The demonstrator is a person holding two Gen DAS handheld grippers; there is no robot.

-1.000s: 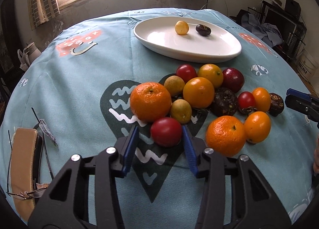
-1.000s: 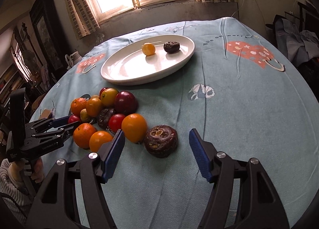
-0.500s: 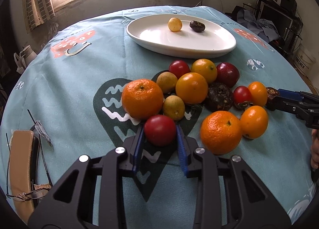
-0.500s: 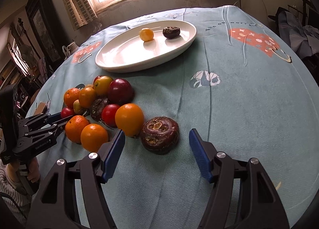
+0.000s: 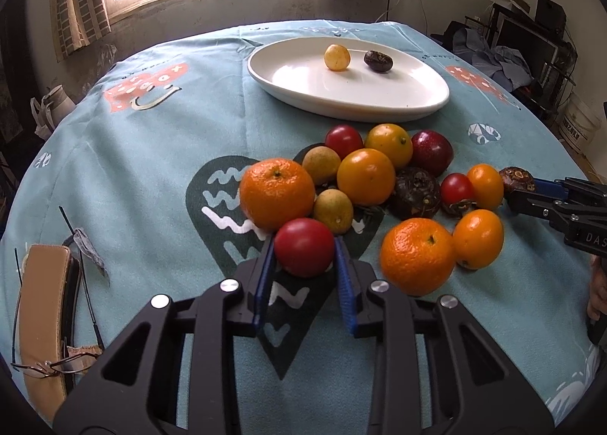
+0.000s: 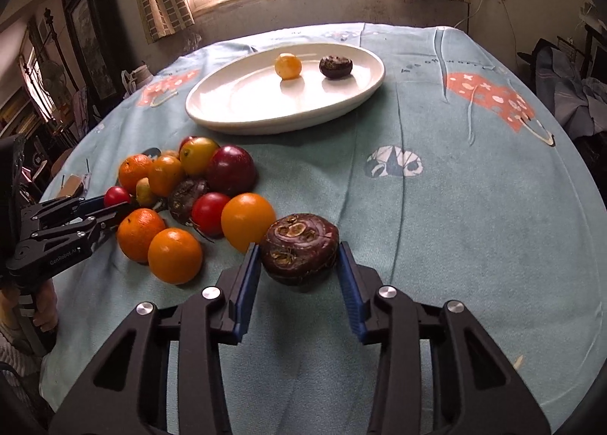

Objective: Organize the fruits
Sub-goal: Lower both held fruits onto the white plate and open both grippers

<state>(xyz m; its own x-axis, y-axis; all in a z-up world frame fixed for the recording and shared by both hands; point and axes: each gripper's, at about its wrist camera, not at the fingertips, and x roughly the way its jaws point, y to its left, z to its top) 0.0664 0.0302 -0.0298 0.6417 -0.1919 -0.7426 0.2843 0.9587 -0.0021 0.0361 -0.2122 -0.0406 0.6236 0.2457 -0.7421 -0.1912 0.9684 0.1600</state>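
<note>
My left gripper (image 5: 303, 251) has its blue pads pinching the smooth round red tomato-like fruit (image 5: 304, 246) at the near edge of the fruit pile, well short of the white oval plate (image 5: 417, 109). I judge it soft and slick, so a light squeeze across its widest part suits it. My right gripper (image 6: 299, 258) has its pads against the sides of a dark brown, rough, flattened fruit (image 6: 299, 247), also nearer me than the plate; it looks firmer and less slippery. Only the right view shows that fruit's scarred top; the left view alone shows the spectacles (image 5: 49, 363) far left of the plate.
</note>
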